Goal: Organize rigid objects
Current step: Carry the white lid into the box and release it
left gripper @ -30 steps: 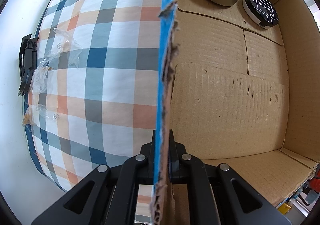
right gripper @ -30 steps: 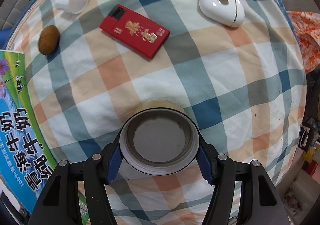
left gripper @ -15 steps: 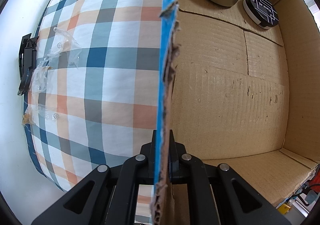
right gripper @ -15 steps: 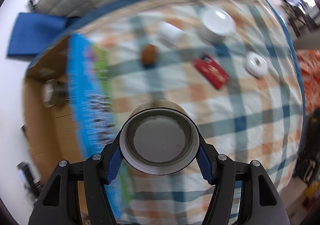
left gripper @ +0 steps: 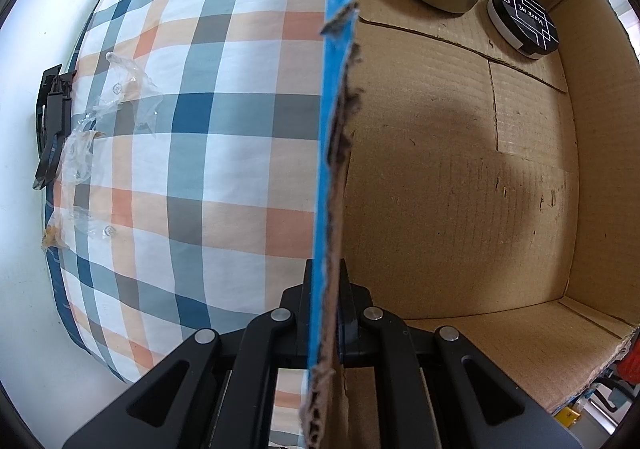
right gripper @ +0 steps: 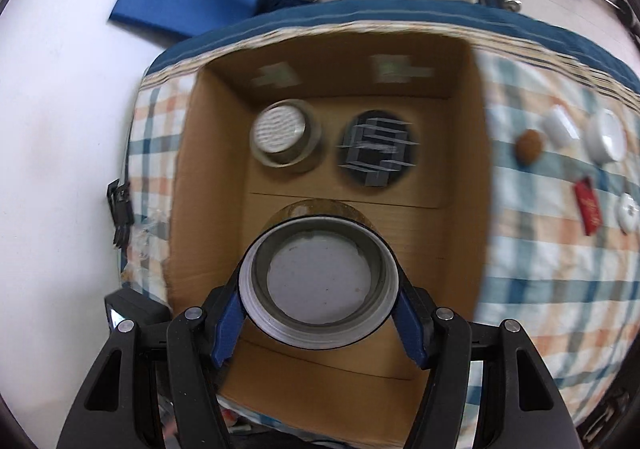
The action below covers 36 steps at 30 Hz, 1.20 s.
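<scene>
So the job is partly done. Two round things sit at the far end of the cardboard box (right gripper: pixel 460 137): a metal tin (right gripper: pixel 285 134) with a dotted lid on the left, and a flat black tin (right gripper: pixel 376 153) with white lines just beside it on the right. The near part of the box floor is bare.

The right gripper (right gripper: pixel 320 291) grasps a round jar (right gripper: pixel 320 281), its blue pads (right gripper: pixel 228 323) pressing on both sides, and holds it above the middle of the box. The jar has a silver rim, a grey flat end facing the camera, and a brownish see-through body behind it.

The left gripper (left gripper: pixel 325 313) is clenched on the torn blue wall of the box (left gripper: pixel 334 153), most likely to hold it steady.

On the checked cloth (right gripper: pixel 540 281) to the right, more things wait: a brown nut-like ball (right gripper: pixel 529 144), a small white cup (right gripper: pixel 560 126), a white round tub (right gripper: pixel 608 135), a red packet (right gripper: pixel 588 205) and a white puck (right gripper: pixel 629 212). These probably go in next.
</scene>
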{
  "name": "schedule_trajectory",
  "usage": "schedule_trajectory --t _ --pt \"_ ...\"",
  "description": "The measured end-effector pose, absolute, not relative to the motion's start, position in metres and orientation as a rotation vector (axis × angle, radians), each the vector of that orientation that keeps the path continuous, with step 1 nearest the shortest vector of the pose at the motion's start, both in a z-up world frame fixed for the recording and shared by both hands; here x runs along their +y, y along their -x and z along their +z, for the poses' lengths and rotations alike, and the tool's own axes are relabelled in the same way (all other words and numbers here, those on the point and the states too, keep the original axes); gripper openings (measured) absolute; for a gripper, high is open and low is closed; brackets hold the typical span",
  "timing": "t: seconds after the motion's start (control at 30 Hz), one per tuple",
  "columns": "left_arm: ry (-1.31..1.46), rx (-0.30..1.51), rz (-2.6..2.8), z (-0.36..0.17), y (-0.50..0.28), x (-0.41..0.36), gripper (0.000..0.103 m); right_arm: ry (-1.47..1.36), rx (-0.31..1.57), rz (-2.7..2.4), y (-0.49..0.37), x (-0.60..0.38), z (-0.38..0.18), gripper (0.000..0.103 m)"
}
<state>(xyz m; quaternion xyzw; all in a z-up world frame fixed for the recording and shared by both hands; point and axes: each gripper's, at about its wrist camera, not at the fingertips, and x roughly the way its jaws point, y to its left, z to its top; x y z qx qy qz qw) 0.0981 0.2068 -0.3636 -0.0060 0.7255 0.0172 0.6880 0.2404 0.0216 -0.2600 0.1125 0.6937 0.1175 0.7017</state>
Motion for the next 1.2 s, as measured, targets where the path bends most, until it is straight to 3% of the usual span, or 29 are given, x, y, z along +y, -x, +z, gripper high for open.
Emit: schedule_trajectory --t 0.37,1.2 --pt "0.004 1.626 0.03 -0.364 -0.099 0.203 0.005 -0.248 1.627 0.252 -0.259 0.076 -0.321 0.067" --pt "-0.002 1.636 0.019 -0.368 -0.102 0.202 0.004 -0.182 1.693 0.218 -0.271 0.109 -0.366 0.067"
